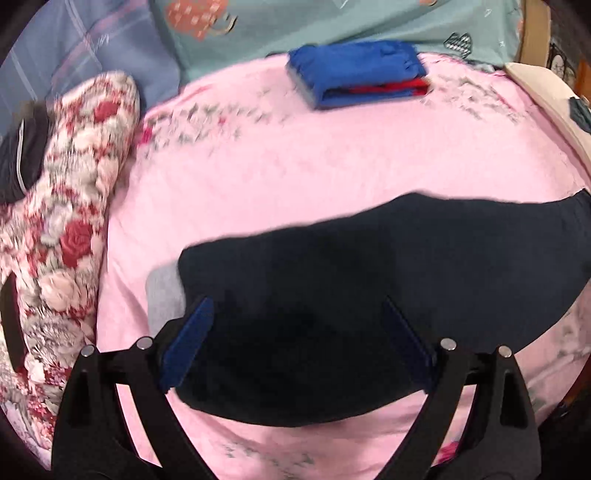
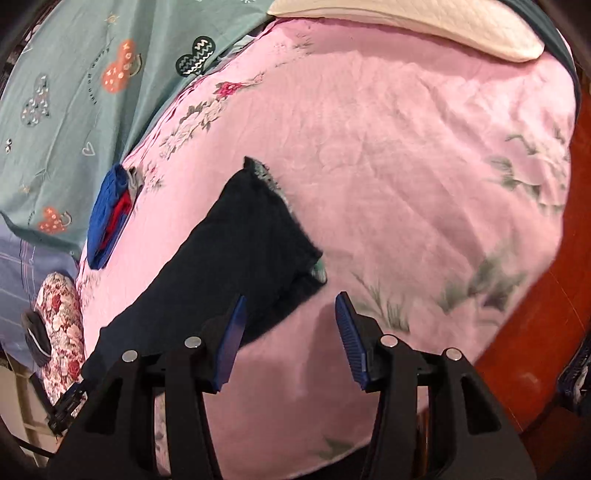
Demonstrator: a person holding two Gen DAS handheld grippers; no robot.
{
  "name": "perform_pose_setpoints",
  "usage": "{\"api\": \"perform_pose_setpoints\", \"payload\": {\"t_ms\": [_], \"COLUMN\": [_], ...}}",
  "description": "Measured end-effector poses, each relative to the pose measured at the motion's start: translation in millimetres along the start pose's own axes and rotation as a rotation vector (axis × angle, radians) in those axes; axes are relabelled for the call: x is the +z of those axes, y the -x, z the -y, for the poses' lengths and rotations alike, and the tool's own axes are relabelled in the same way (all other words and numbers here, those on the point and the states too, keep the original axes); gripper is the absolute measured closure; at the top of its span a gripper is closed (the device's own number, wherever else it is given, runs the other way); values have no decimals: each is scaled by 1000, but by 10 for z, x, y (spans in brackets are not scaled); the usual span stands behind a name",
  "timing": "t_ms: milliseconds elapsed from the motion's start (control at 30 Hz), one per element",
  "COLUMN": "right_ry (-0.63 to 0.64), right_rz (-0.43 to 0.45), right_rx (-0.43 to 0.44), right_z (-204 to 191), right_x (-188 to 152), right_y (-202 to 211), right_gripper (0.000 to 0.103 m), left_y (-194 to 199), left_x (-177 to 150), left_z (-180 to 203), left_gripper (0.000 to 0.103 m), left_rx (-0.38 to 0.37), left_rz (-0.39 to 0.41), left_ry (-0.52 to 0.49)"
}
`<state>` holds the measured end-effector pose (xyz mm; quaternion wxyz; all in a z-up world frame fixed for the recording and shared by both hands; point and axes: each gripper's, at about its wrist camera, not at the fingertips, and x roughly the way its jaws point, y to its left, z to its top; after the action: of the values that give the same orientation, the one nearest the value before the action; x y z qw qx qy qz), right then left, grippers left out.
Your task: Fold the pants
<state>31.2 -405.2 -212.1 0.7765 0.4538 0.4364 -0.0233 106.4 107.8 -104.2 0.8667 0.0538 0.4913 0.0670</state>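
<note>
Dark navy pants [image 1: 369, 266] lie flat on the pink floral bedspread [image 1: 295, 166], stretched left to right. My left gripper [image 1: 299, 332] is open, its blue-padded fingers [image 1: 188, 343] spread above the pants' left end, holding nothing. In the right wrist view the pants [image 2: 236, 258] run from lower left to a frayed end near the middle. My right gripper [image 2: 288, 332] is open and empty, over the pants' near edge and the pink bedspread [image 2: 388, 166].
A folded blue and red garment [image 1: 354, 74] lies at the bedspread's far side, also in the right wrist view [image 2: 110, 218]. A rose-patterned pillow [image 1: 66, 229] lies left. A teal sheet [image 2: 74, 92], white pillow [image 2: 424, 26] and red-brown wooden edge [image 2: 546, 295] border the bed.
</note>
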Motion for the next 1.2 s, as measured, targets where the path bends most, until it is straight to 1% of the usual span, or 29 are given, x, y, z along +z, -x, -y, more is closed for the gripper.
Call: {"api": "perform_pose_setpoints", "payload": {"t_ms": [100, 133, 167, 200, 233, 333, 367, 400, 433, 467, 500, 533, 567, 633, 667, 733, 800, 867, 933, 1000, 1033, 1067, 1100, 1167, 1200], "right_ry": [34, 55, 61, 66, 75, 81, 73, 66, 64, 70, 68, 57, 56, 86, 103, 175, 252, 331, 385, 475, 530, 563, 600, 673, 707], "right_rz": [17, 0, -14, -17, -9, 14, 5, -10, 5, -5, -21, -20, 10, 96, 112, 116, 100, 54, -7, -79, -128, -165, -214, -302, -337], "right_rx": [1, -4, -4, 0, 6, 18, -8, -28, -4, 8, 0, -53, -79, -79, -72, -26, 6, 51, 124, 227, 287, 325, 370, 421, 436], "right_z": [-15, -42, -53, -49, -48, -6, 48, 122, 158, 158, 139, 115, 93, 3, -52, -292, -559, -921, -1267, -1728, -1998, -2174, -2403, -2795, -2977], "right_x": [124, 153, 185, 196, 211, 228, 216, 193, 182, 194, 213, 242, 259, 285, 288, 287, 243, 140, 35, -97, -169, -208, -253, -321, -351], "right_y": [-95, -150, -186, -180, -144, -19, -47, -118, -123, -122, -96, -8, 86, 336, 397, 429, 345, 153, -28, -216, -334, -410, -530, -773, -914], "right_gripper": [52, 64, 80, 83, 85, 85, 86, 86, 88, 87, 84, 71, 62, 62, 62, 62, 62, 62, 62, 62, 62, 62, 62, 60, 60], "left_y": [126, 151, 173, 171, 172, 62, 8, -106, -256, -354, -421, -396, -352, -243, -178, -109, -131, -210, -349, -555, -664, -723, -679, -641, -632], "left_x": [57, 60, 51, 46, 24, -94, -139, -214, -302, -369, -437, -433, -401, -309, -252, -95, 72, 214, 297, 225, 145, 76, -15, -125, -163], "left_z": [205, 274, 358, 425, 507, 685, 706, 710, 687, 663, 557, 484, 408, 351, 343, 361, 432, 527, 679, 755, 755, 737, 741, 821, 837], "left_gripper": [9, 8, 8, 8, 8, 8, 8, 8, 8, 6, 6, 6, 7, 7, 7, 7, 7, 7, 7, 7, 7, 7, 7, 6, 6], "left_rx": [-36, -50, -74, -85, -92, -81, -79, -68, -50, -39, -72, -84, -81, -97, -109, -138, -199, -242, -266, -244, -235, -239, -236, -209, -209], "left_rz": [21, 23, 24, 23, 20, -13, -27, -59, -109, -152, -174, -168, -170, -133, -99, -43, -4, 13, 2, -41, -77, -92, -35, -2, 15], "left_ry": [1, 3, 5, 2, -6, -36, -37, -37, -28, -15, 53, 102, 150, 171, 171, 161, 161, 152, 115, 81, 79, 79, 51, -31, -52]}}
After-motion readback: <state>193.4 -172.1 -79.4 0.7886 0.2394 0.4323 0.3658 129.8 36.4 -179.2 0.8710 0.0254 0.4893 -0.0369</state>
